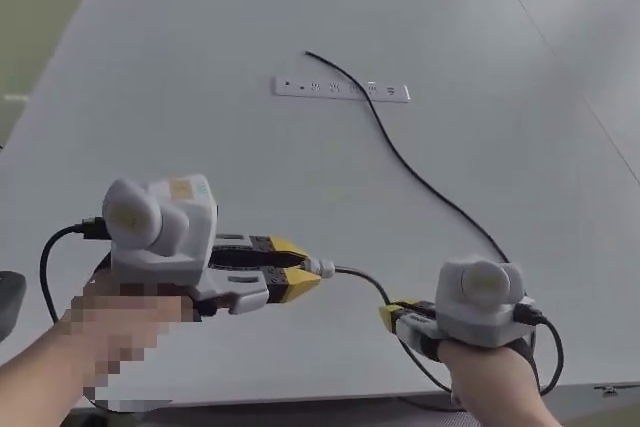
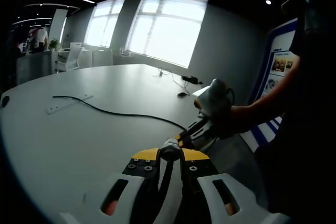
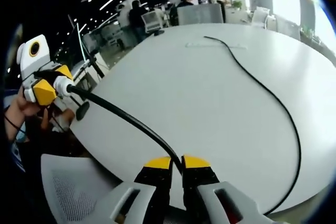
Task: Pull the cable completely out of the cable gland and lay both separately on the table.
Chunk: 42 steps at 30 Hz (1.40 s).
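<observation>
While the left hand-held gripper (image 1: 303, 271) clamps the round white gland (image 1: 320, 268), the right hand-held gripper (image 3: 176, 164) pinches the smooth black cable (image 3: 105, 105) near it.

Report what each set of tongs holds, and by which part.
Left tongs clamp the white cable gland by its body. Right tongs pinch the black cable on its stretch just beyond the gland.

No legible text or labels.
</observation>
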Motion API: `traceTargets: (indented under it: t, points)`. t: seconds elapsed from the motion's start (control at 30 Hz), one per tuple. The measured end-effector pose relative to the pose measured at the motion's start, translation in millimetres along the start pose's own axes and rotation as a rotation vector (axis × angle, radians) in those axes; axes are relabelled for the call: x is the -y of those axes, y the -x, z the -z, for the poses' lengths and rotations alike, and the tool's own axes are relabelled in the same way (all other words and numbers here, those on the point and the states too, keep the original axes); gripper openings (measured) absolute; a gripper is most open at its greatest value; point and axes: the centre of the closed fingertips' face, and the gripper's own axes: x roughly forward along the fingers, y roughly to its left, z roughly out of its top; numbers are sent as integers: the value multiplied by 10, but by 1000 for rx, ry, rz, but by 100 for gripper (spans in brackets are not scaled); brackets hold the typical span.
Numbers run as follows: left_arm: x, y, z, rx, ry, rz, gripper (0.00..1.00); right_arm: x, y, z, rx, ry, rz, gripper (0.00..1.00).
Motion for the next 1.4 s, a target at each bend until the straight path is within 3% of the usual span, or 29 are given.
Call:
traceTargets:
  t: [0.37,0.53,0.67,0.87,1.1,1.27,1.4]
  points:
    - [-50,24,-14,7,6,-11,15,-62,140,-77,7,126,2,8]
    - [-45,26,-5,5,8,-13,15,-253,296,-296,49,274,-40,15]
    - [-35,28,6,4,13,-15,15,-509,405,-493,91,455,-82,17]
    - [-27,25,-4,4,15,-13,15,-807,441,-702,155,679,-91,16]
    - [-34,28,-12,6,16,-13,15,-1028,415,-774,173,843,-120,13]
    - [-39,27,-15,8,19,-10,15,-1101,373,-769,173,950,-123,11]
    - [-43,25,-16,7,19,-8,15,-1117,338,-750,166,993,-117,7]
